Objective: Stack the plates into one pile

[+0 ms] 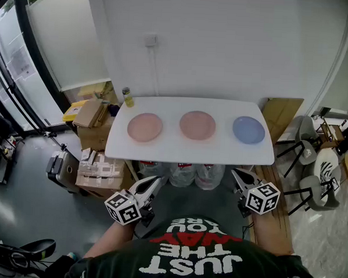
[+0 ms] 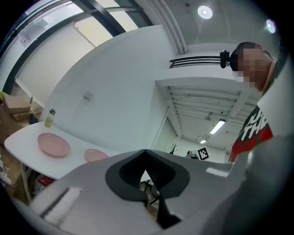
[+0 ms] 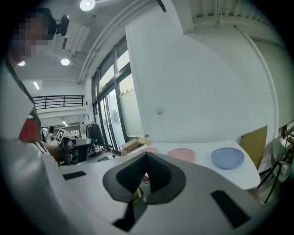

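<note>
Dark T-shirt (image 1: 194,261) with red and white print, worn by the person, fills the near edge of the head view. Left gripper (image 1: 158,181): held at near left just ahead of the shirt, marker cube toward the person, jaws clenched tip to tip with nothing between them, short of the table's near edge. Right gripper (image 1: 236,173): held at near right, marker cube toward the person, jaws likewise clenched and holding nothing, also short of the table's near edge. White table (image 1: 179,150): rounded corners, set against the far white wall. Three plates lie on it in a row from left to right, each apart from the others, none stacked: left pink plate (image 1: 144,127), middle pink plate (image 1: 197,124), blue plate (image 1: 248,129). Small bottle (image 1: 128,97): upright at the table's far left corner, well apart from the plates. Water bottles (image 1: 184,172): several, on the floor under the table's near edge, between the two grippers. Cardboard boxes (image 1: 91,114): stacked on the floor just left of the table. Flat cardboard sheet (image 1: 283,115): leaning at the wall just right of the table. Chairs (image 1: 312,172): at the far right, beyond the table's right end.
</note>
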`<state>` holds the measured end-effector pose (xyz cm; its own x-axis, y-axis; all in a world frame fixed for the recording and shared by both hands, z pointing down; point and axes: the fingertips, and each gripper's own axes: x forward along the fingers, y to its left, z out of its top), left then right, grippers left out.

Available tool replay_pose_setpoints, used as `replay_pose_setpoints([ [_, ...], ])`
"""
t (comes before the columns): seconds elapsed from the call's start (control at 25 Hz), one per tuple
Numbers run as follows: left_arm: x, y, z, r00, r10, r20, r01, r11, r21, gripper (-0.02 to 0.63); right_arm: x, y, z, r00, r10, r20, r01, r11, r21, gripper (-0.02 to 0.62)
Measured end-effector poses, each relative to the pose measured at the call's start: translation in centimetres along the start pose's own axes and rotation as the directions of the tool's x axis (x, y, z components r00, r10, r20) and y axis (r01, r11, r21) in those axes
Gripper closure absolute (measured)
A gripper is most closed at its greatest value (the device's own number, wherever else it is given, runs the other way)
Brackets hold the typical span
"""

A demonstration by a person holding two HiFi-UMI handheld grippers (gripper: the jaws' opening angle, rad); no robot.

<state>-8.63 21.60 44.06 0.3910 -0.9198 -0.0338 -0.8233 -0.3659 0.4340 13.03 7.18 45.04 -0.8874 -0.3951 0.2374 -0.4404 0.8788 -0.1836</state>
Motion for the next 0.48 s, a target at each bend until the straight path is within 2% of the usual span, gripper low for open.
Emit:
replay_pose_setpoints([
  [0.48, 0.83, -0.48, -0.44, 1.0, -0.005, -0.016, 0.005, 1.0, -0.001, 0.598, -0.05, -0.58, -0.16, 1.0, 0.005, -0.002, -0.005, 1.0, 0.0, 0.591],
])
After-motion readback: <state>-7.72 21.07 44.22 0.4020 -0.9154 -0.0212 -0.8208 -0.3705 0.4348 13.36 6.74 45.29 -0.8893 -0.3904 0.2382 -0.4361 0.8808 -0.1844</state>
